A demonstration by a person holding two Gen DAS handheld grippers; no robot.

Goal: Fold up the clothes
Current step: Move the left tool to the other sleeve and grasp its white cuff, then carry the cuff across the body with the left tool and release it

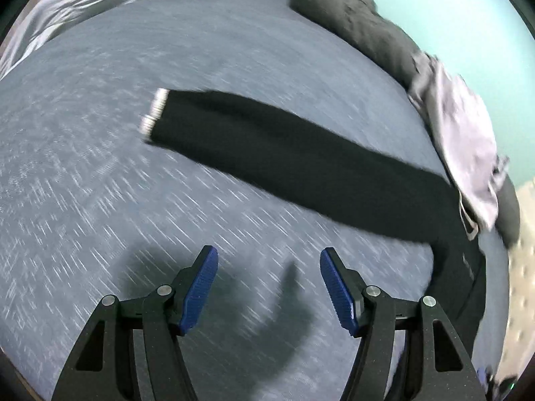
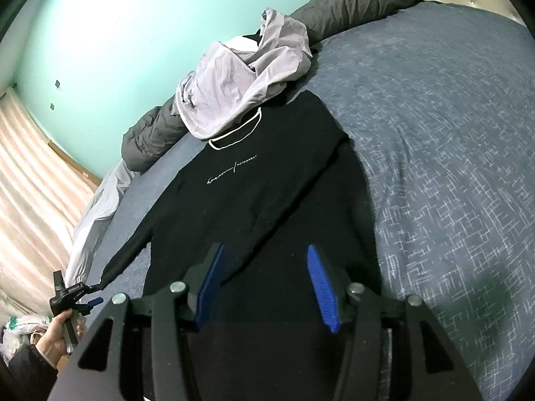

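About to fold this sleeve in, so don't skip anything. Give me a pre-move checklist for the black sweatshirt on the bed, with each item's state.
1. Left gripper open and empty: ok.
2. Right gripper open, above the black sweatshirt with white-trimmed collar: ok.
3. Long black sleeve lying straight on the blue-grey patterned bedcover, white ribbed cuff showing: ok.
4. Collar free of other clothes: not ok, the crumpled pale lilac garment lies over it.
5. Hem lying flat: cannot tell, the right gripper hides it.
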